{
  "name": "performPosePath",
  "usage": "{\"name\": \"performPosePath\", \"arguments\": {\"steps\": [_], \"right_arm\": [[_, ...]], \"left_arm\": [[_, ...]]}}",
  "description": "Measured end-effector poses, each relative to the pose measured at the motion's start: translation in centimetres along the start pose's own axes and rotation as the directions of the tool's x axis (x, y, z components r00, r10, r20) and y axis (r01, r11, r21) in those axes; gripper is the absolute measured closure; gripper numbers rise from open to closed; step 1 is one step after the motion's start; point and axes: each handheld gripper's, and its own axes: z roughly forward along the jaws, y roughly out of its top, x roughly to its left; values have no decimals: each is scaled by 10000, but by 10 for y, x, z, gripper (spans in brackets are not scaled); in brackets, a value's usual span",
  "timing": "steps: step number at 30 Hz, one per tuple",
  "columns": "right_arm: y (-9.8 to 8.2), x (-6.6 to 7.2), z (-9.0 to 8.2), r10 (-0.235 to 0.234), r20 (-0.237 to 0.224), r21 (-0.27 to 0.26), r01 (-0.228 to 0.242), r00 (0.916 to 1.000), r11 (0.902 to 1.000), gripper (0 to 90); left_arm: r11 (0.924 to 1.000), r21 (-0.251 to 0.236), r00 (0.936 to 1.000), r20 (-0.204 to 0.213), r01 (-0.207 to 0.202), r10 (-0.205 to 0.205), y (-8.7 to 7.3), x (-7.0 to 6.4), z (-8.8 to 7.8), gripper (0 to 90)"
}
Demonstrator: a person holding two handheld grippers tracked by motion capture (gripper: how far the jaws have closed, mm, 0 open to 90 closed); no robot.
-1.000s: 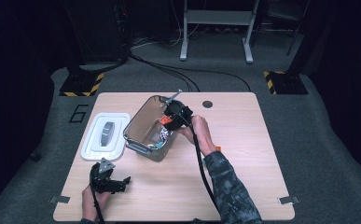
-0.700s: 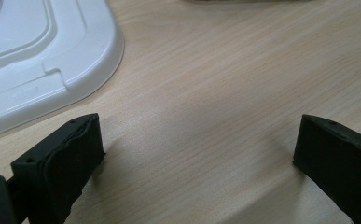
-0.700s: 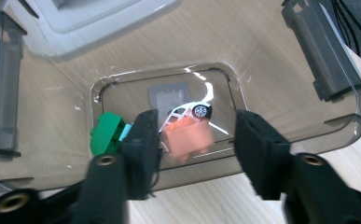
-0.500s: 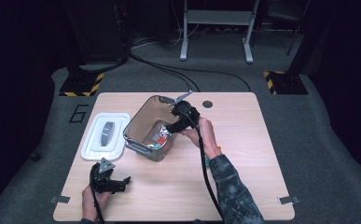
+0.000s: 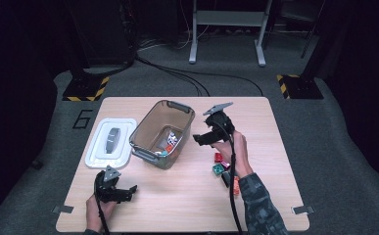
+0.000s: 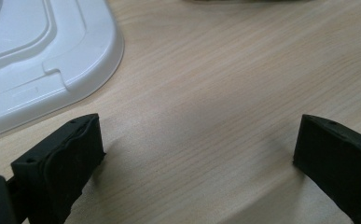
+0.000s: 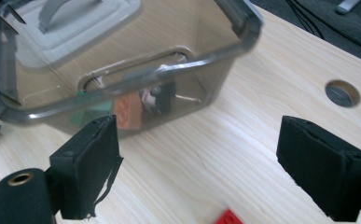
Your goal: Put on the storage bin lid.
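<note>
The right hand-held gripper (image 5: 200, 139), jaws just opened wide and empty, is held beside the clear grey plastic bin (image 5: 161, 132). Another small coloured block (image 5: 218, 157) on the desk must be fetched next.

From my high view, the blocks (image 5: 169, 142) inside the clear bin (image 5: 150, 125) were too small to identify. In my right gripper view, the bin's near rim was blurred, and a red block (image 7: 226, 218) was cut off by the bottom edge.

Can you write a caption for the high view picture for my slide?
A person's right tongs, open and empty, hang beside a clear bin holding small blocks, with more blocks waiting on the table.
</note>
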Motion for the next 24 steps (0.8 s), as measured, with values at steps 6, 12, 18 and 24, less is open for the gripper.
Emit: {"name": "performPosePath", "arguments": {"steps": [6, 12, 18, 24], "right_arm": [[-24, -11, -12, 336, 266, -58, -335, 9991, 9994, 91], [-57, -23, -17, 986, 540, 138, -994, 9937, 9949, 68], [-91, -33, -18, 1511, 720, 376, -1541, 9859, 9873, 70], [-119, -36, -19, 1880, 815, 586, -1930, 9788, 9795, 93]], "left_arm": [[10000, 39, 10000, 9, 1, -1, 0, 0, 0, 12], [10000, 28, 10000, 6, 9, -9, 0, 0, 0, 12], [10000, 13, 10000, 22, 79, -79, 0, -1, 0, 12], [10000, 12, 10000, 17, 79, -79, 0, -1, 0, 12]]}}
